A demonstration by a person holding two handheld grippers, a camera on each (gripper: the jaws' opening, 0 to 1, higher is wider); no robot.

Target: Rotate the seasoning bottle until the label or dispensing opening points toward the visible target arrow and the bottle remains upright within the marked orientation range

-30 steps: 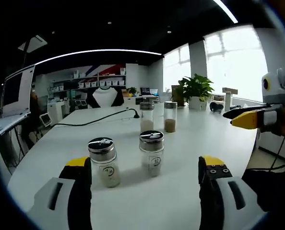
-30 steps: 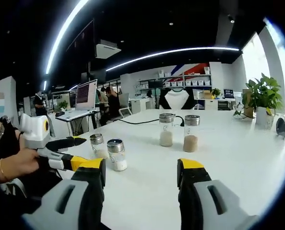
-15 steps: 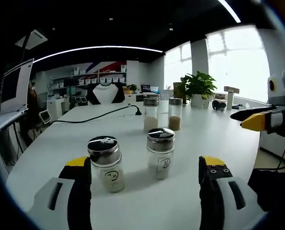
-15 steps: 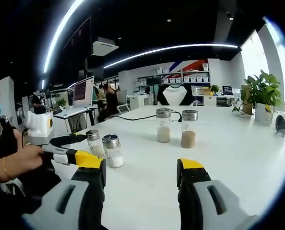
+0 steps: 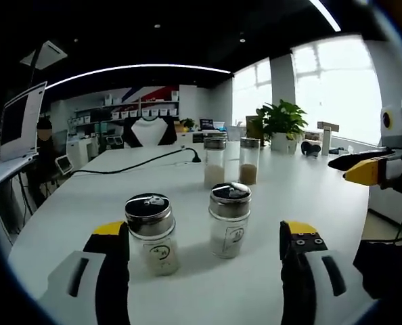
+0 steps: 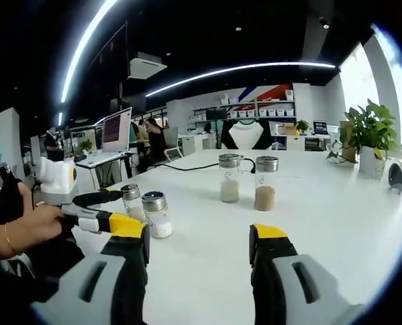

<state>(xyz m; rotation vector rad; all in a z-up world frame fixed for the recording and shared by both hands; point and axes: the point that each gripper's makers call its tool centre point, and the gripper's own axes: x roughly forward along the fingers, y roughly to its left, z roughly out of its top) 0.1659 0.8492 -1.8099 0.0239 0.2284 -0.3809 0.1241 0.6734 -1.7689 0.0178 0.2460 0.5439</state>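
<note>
Both tongs [image 5: 204, 237] [image 6: 198, 240] gape empty; four upright metal-capped jars [image 5: 229, 211] hold pale and brown seasoning.

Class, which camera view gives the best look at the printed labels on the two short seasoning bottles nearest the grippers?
The left gripper view: the two short seasoning bottles stand close and upright between its open jaws, with their printed marks facing the camera. In the right gripper view, the same bottles appear small beside the left gripper, and their labels are too small to read.

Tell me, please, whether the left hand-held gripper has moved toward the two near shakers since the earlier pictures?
Yes. The left hand-held gripper moved closer: the near shakers loom larger and lower against the table.
</note>
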